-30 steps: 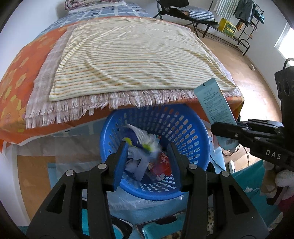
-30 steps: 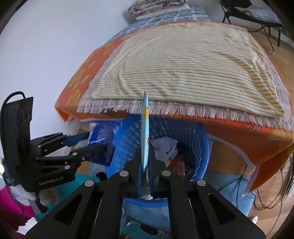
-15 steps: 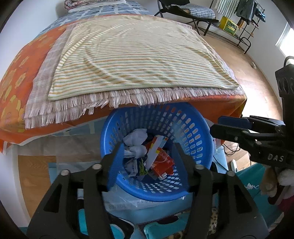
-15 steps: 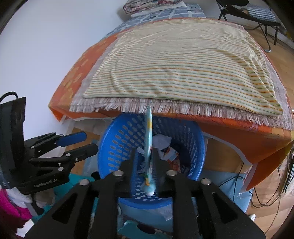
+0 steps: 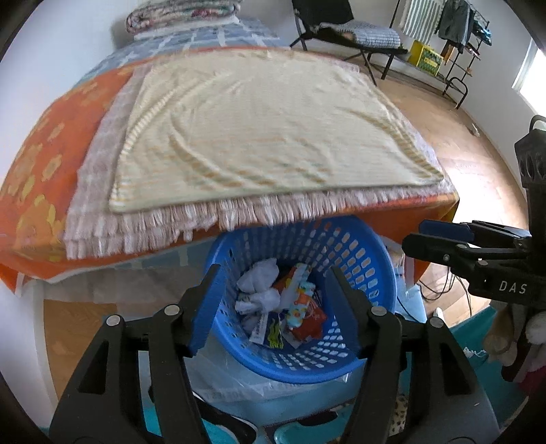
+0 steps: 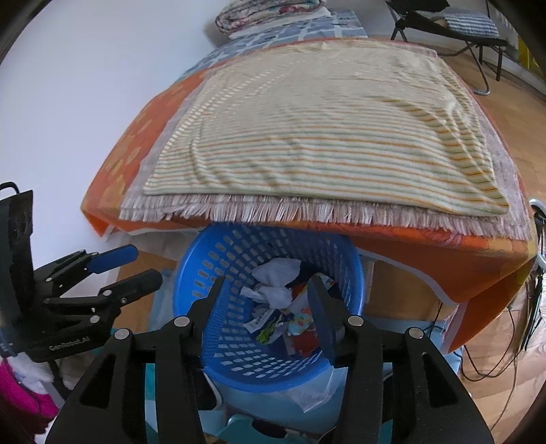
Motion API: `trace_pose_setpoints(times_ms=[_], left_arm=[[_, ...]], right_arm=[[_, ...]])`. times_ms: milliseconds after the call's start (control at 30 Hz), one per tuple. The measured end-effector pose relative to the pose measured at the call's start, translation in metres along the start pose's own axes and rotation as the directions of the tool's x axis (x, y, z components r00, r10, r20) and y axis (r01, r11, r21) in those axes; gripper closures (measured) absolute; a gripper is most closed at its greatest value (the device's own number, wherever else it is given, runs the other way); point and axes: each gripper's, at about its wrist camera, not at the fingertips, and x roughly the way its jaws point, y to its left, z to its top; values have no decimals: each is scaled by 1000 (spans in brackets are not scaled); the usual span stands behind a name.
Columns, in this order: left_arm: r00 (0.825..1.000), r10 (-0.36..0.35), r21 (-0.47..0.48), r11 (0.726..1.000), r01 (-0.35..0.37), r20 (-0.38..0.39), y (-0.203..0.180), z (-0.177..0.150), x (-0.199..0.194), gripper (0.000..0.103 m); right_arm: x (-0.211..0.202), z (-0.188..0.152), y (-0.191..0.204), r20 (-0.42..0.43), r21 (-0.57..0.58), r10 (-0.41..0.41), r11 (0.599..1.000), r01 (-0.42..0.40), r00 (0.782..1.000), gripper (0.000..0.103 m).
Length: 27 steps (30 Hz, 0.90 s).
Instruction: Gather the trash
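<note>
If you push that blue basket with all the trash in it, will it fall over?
Probably it slides or tips easily. The blue basket is thin perforated plastic, so likely light, and it holds only crumpled tissues and wrappers. It seems to sit tilted on a plastic bag, likely slippery.

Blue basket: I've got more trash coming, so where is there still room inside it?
The blue basket has bare mesh along its near and left walls. The crumpled tissues and wrappers crowd the middle and right.

striped blanket [image 5: 273,126] on bed, folding chair [image 5: 344,30] behind
</note>
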Motion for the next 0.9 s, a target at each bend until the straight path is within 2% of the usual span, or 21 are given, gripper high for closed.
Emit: trace_pose_setpoints(times_ms=[167, 233, 267, 333, 400, 567, 733, 900], left_arm=[[995, 21, 26, 999, -24, 97, -3, 20, -29, 38], [989, 16, 30, 999, -21, 145, -5, 28, -42, 24], [987, 16, 33, 999, -22, 161, -5, 32, -47, 22], [982, 24, 36, 999, -32, 189, -5, 41, -55, 20], [979, 22, 33, 999, -30, 203, -4, 49, -60, 20], [976, 21, 33, 999, -29, 216, -2, 69, -64, 19], [968, 27, 30, 999, -35, 249, 2, 90, -65, 7], [962, 39, 14, 999, -44, 271, 9, 111, -58, 5]], right_arm=[[-18, 11, 7, 59, -17, -20, 1000, 21, 998, 50], [-30, 18, 10, 99, -31, -33, 999, 36, 995, 48], [-35, 21, 12, 116, -36, -37, 999, 41, 993, 45], [-48, 29, 14, 166, -44, -44, 998, 52, 985, 34], [-58, 37, 16, 203, -55, -59, 996, 71, 978, 30], [-68, 57, 20, 236, -80, -79, 992, 101, 968, 29], [-70, 78, 18, 265, -66, -86, 992, 107, 961, 29], [-62, 93, 20, 290, -82, -100, 988, 129, 952, 29]])
